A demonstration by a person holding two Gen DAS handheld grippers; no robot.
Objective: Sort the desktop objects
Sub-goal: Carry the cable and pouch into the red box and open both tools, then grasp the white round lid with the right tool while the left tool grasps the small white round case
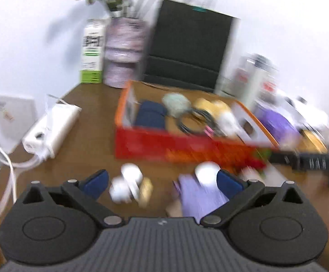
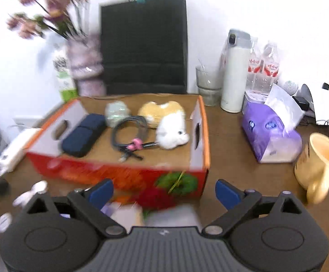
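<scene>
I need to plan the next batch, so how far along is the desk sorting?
Done: the red box already holds a navy case, coiled cable, plush toy and a pale green item. In hand: nothing; the left gripper and right gripper are open and empty. Left: small white items and a purple pack lie before the box.

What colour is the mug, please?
Pale yellow; the mug shows best in the right wrist view.

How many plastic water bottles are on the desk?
2. Both bottles stand side by side at the back, right of the white flask, behind the tissue pack. Others may be hidden.
</scene>
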